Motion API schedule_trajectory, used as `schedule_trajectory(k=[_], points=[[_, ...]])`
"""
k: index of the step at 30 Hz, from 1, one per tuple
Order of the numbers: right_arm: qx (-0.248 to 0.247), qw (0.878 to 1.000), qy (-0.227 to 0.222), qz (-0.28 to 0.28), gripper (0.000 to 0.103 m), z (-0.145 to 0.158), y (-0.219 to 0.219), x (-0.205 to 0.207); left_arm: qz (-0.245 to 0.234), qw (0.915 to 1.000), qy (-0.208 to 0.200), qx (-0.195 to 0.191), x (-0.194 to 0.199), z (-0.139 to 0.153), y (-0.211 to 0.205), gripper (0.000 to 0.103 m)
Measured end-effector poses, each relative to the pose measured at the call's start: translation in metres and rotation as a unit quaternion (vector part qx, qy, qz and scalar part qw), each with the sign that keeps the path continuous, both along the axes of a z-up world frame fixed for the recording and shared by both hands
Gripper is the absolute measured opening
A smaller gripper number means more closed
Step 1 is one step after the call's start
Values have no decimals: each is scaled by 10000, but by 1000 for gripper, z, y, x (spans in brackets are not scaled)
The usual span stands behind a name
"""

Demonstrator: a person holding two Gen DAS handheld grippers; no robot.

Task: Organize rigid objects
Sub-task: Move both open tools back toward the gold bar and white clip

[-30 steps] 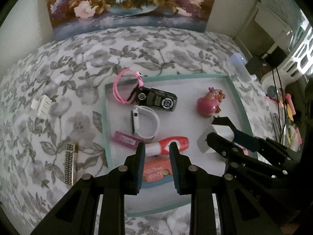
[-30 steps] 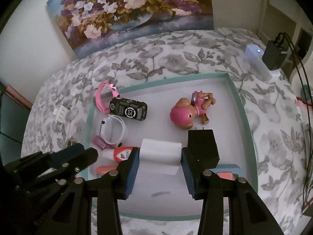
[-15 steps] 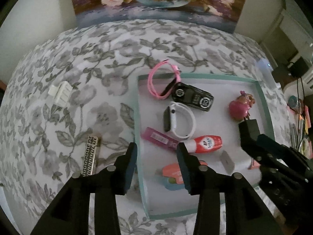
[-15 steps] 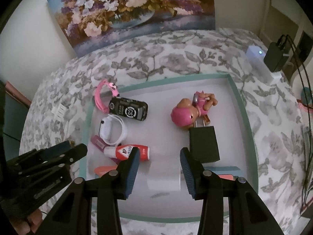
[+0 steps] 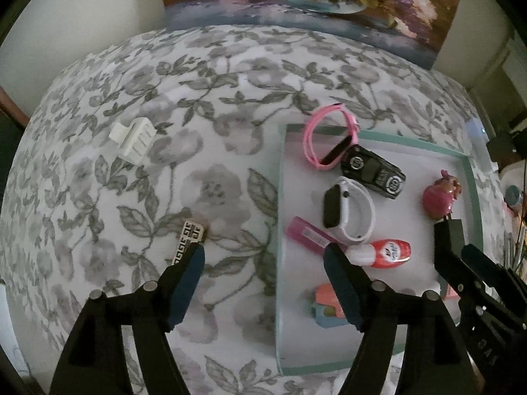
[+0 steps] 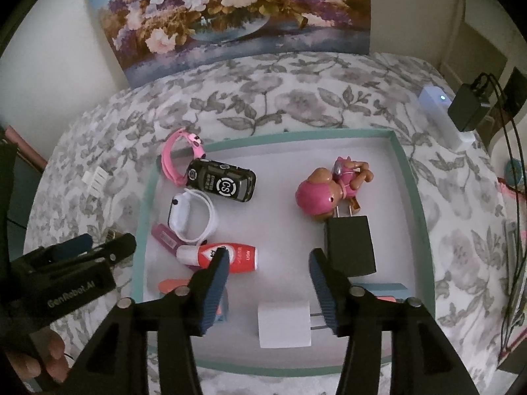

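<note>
White charger point(image 6: 284, 324) — right view only.

A matt cotton-like bedspread printed with grey flowers point(image 5: 204, 105) lies under a teal-rimmed smooth cardboard tray point(image 6: 408, 177). In it, the black toy car point(image 6: 222, 181) looks glossy plastic, the white watch band point(image 6: 206, 220) smooth rubbery, and the white charger cube point(image 6: 283, 324) matt plastic.

Flower painting point(image 6: 230, 16) behind floral bedspread point(image 5: 197, 82).
</note>
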State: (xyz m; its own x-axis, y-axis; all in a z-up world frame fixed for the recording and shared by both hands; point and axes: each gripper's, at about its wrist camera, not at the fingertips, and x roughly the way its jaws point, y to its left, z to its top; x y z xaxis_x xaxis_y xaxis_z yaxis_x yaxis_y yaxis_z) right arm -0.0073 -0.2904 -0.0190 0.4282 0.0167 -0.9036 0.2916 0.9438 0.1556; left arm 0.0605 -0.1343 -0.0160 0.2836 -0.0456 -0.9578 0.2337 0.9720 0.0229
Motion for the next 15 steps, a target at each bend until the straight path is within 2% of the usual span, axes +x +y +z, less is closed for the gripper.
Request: schedule_trajectory(k=[3, 9, 12, 13, 14, 15], points=[[-68, 10000, 4, 32, 64, 0, 2, 1, 62, 9999, -33, 72, 1, -1, 4, 81], [-147, 9999, 28, 16, 77, -1, 4, 2, 133, 9998, -24, 115, 3, -5, 8, 82], [-169, 9999, 15, 11, 78, -1, 4, 2, 166, 9997, -48, 154, 4, -7, 11, 83], [-193, 9998, 3, 9, 79, -1, 4, 2, 174, 9997, -56, 164, 4, -8, 12, 87], [-223, 9998, -6, 0, 85, 0, 4, 2, 184, 9997, -67, 167, 4, -8, 13, 95], [-249, 9997, -10, -9, 92, 0, 3, 2, 219, 9995, -107, 175, 4, -8, 14, 97]])
